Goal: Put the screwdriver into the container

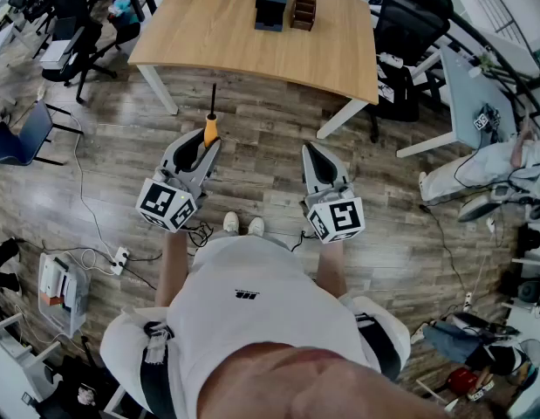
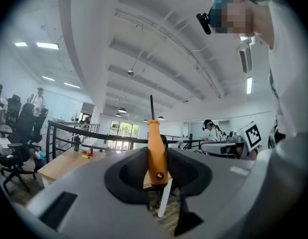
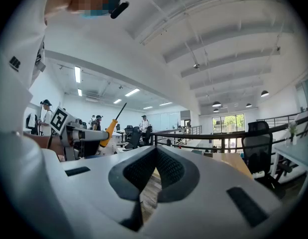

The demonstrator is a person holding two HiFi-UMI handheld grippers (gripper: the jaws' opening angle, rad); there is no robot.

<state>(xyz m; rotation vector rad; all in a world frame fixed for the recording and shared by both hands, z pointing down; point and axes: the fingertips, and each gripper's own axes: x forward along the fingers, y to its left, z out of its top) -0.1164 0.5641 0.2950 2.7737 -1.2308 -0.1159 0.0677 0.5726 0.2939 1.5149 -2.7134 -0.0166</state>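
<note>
Squeezing the orange screwdriver (image 2: 156, 153) by its handle in the left hand-held gripper (image 1: 207, 144), well away from the bench (image 1: 208, 42). Holding the right hand-held gripper (image 1: 315, 160) shut, empty. Needing to step closer, gripping tight, then pointing the tip down over the brown container (image 1: 303, 12) by the far edge.

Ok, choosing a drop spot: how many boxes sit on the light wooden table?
2: a dark teal box and a brown compartmented box at its right, near the far edge; more may lie off-frame.
</note>
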